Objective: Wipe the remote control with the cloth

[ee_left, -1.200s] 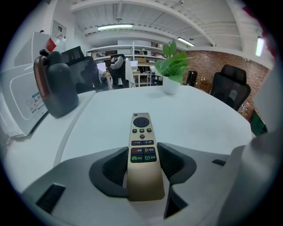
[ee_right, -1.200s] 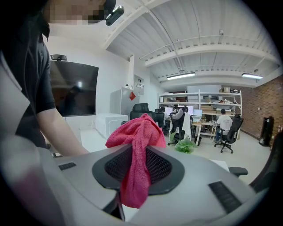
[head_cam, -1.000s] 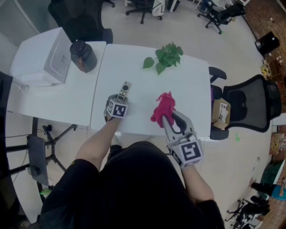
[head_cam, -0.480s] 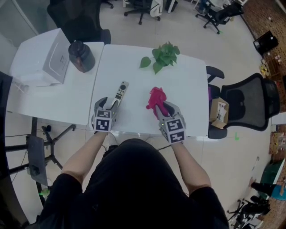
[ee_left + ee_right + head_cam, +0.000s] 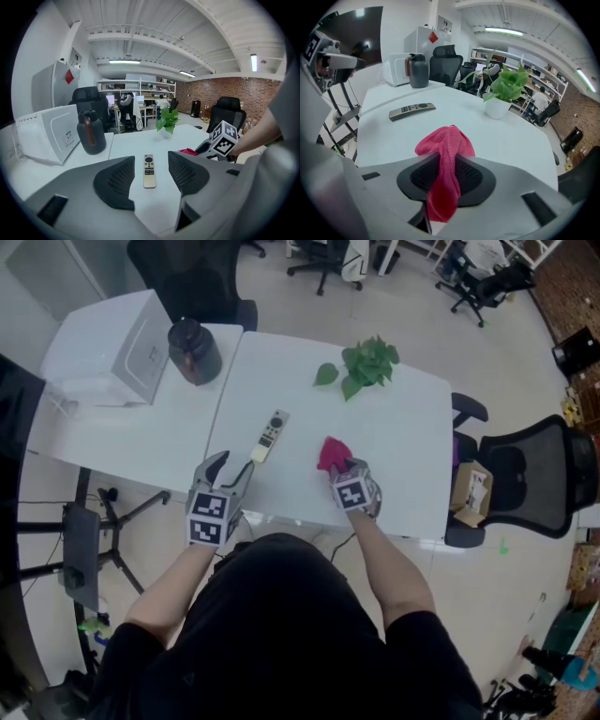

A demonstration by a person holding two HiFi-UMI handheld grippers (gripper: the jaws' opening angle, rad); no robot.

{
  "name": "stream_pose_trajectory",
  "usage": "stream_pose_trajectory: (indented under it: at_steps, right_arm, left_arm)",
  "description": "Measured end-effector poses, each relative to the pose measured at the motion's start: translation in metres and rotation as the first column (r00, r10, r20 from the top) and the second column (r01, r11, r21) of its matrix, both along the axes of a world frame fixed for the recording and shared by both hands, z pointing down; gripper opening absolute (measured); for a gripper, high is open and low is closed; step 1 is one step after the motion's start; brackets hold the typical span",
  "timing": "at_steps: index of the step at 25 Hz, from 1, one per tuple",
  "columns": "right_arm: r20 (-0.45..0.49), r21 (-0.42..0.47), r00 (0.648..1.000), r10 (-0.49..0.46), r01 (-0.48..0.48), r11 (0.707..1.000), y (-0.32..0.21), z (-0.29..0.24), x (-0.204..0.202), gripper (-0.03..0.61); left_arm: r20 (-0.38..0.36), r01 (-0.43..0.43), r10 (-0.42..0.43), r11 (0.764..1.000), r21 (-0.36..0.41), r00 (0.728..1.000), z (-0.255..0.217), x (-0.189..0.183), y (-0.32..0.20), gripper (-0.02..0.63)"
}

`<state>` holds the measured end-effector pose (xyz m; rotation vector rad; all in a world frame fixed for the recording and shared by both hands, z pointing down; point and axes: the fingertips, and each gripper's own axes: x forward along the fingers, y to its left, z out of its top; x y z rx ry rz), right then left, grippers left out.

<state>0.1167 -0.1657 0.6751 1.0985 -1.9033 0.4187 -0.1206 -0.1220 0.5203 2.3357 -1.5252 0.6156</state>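
Observation:
A slim gold remote control (image 5: 269, 435) (image 5: 149, 171) (image 5: 412, 111) lies flat on the white table (image 5: 394, 427). My left gripper (image 5: 228, 472) (image 5: 149, 182) hovers near the table's front edge, short of the remote, open with nothing between its jaws. A pink cloth (image 5: 333, 454) (image 5: 444, 164) hangs bunched between the jaws of my right gripper (image 5: 343, 468) (image 5: 445, 176), which is shut on it, to the right of the remote. The cloth (image 5: 188, 152) also peeks out beside the right gripper in the left gripper view.
A potted green plant (image 5: 366, 365) (image 5: 501, 89) stands at the table's far side. A dark bottle (image 5: 193, 351) (image 5: 91, 132) and a white box appliance (image 5: 117, 348) sit on the adjoining table to the left. Black office chairs (image 5: 525, 474) stand to the right and behind.
Both grippers pulled back toward the table's front edge. The left gripper left the remote's near end. The right gripper carried the cloth left and nearer.

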Motion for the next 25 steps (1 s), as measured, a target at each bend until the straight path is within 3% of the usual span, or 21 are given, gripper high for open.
stream_pose_trajectory:
  at_steps: [8, 13, 20, 25]
  right_arm:
    - [-0.029, -0.026, 0.999, 0.018, -0.018, 0.999, -0.007, 0.017, 0.001, 0.13]
    - [-0.012, 0.021, 0.999, 0.031, -0.03, 0.999, -0.009, -0.002, 0.005, 0.196]
    - [0.264, 0.244, 0.964, 0.039, -0.106, 0.964, 0.013, -0.12, 0.0, 0.195]
    - [0.37, 0.364, 0.929, -0.011, -0.134, 0.922, 0.038, -0.194, -0.01, 0.134]
  left_arm:
    - [0.034, -0.036, 0.034, 0.997, 0.067, 0.999, -0.027, 0.007, 0.0, 0.229]
    - [0.038, -0.062, 0.058, 0.994, 0.089, 0.998, -0.034, 0.016, -0.005, 0.229]
    - [0.023, -0.16, 0.159, 0.974, 0.159, 0.987, -0.057, 0.045, -0.012, 0.229]
    - [0.04, -0.254, 0.251, 0.946, 0.204, 0.967, -0.073, 0.07, -0.01, 0.225]
